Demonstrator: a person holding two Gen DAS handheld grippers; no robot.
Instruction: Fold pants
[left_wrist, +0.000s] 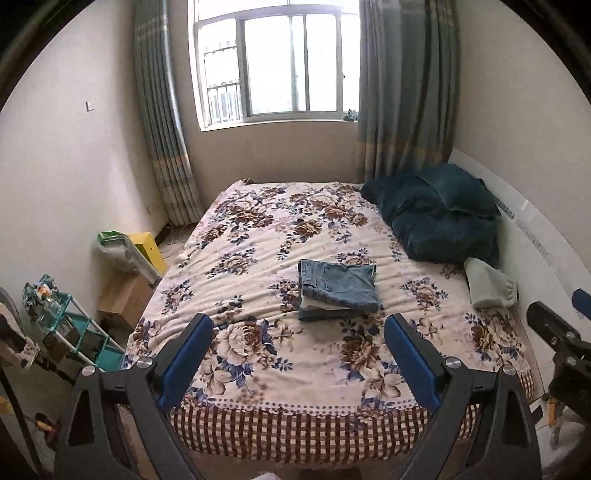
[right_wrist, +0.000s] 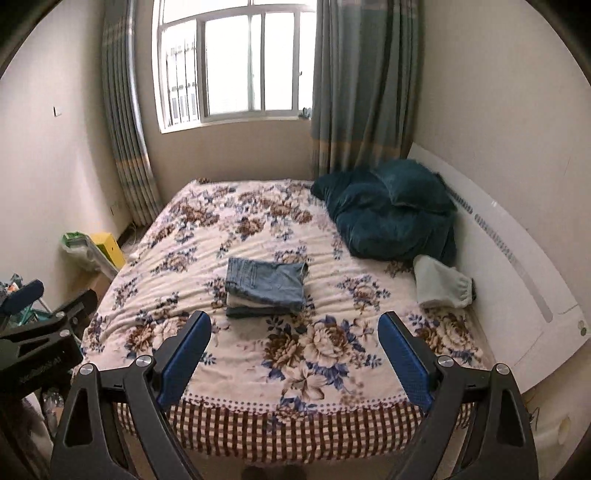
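- While both grippers are hovering off the near edge of the bed, a teal wire shelving rack (left_wrist: 79, 334) crowded with small items is standing on the floor at the far left, by the wall.
- Beyond it, a yellow box (left_wrist: 147, 249) and a clear plastic bag with a green top (left_wrist: 112, 245) are sitting on a brown cardboard carton (left_wrist: 123, 299) beside the bed's left edge.
- The left gripper (left_wrist: 297, 360), black-framed with blue pads, is pointing over the near edge with its jaws spread wide apart and gripping nothing.
- The bed's cream blanket with brown and blue flowers (left_wrist: 280, 236) is covering the mattress, with a red-and-white checked sheet (left_wrist: 295, 428) showing along the near edge.
- The folded blue denim pants (left_wrist: 338, 286) are lying as a compact rectangular stack near the middle of the bed, a little toward the near edge, with pale layers showing on the stack's left side.
- The right gripper (right_wrist: 293, 356), of the same build, is also hanging over the near edge with its jaws wide apart and nothing between them, well apart from the pants.
- A dark teal velvet quilt and pillow (right_wrist: 391, 210) are lying heaped in the far right corner.
- A pale green cloth bundle (right_wrist: 439, 282) is resting at the right edge, against the white headboard panel (right_wrist: 517, 266).
- Grey-blue striped curtains (right_wrist: 354, 85) are hanging on both sides of the window beyond the far edge.
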